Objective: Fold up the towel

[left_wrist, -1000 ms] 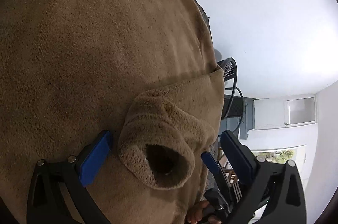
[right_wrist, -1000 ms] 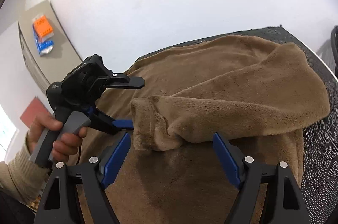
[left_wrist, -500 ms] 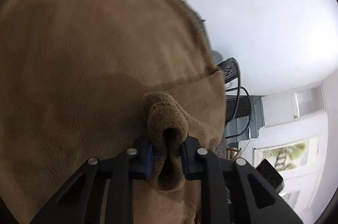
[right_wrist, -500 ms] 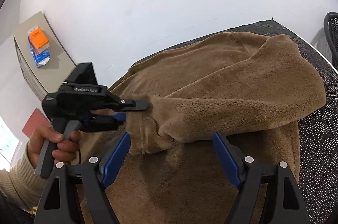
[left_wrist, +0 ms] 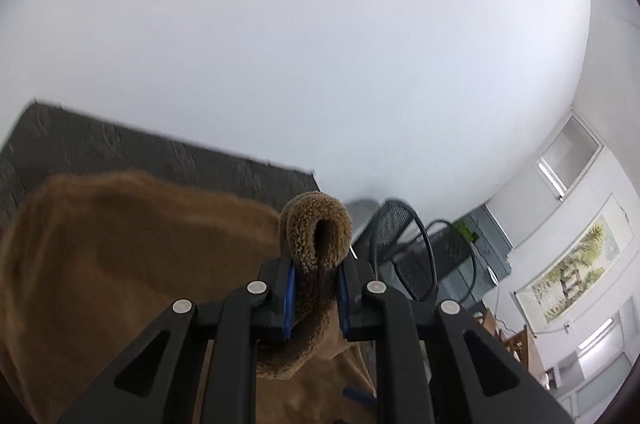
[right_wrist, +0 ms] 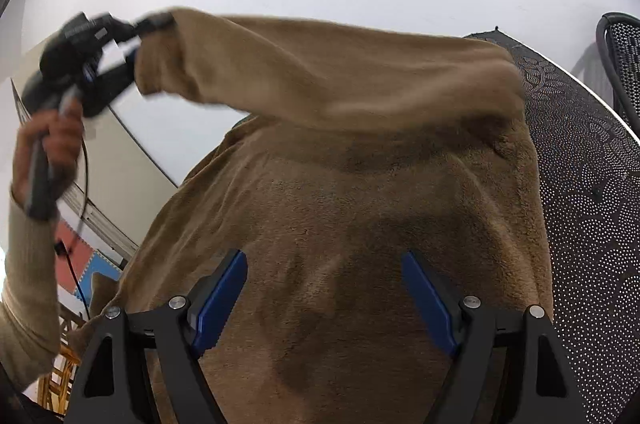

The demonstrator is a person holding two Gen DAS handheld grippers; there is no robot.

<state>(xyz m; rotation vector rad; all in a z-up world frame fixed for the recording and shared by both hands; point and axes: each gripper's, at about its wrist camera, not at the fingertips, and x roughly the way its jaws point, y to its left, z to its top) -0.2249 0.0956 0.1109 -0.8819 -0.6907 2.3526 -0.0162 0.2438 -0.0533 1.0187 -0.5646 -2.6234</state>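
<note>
Brown fluffy towel (right_wrist: 360, 208) corner is pinched tight in the left gripper (left_wrist: 316, 288), lifted above the tabletop (right_wrist: 592, 160); right gripper (right_wrist: 324, 300) fingers gape wide, holding nothing.

Dark surface (right_wrist: 592, 152) here, covered in a pattern of tiny pale dots, its curved edge on the right. Lying on it, the brown fleecy towel (right_wrist: 340, 224), spread across most of it, leaving bare surface along the right side and far edge.
</note>
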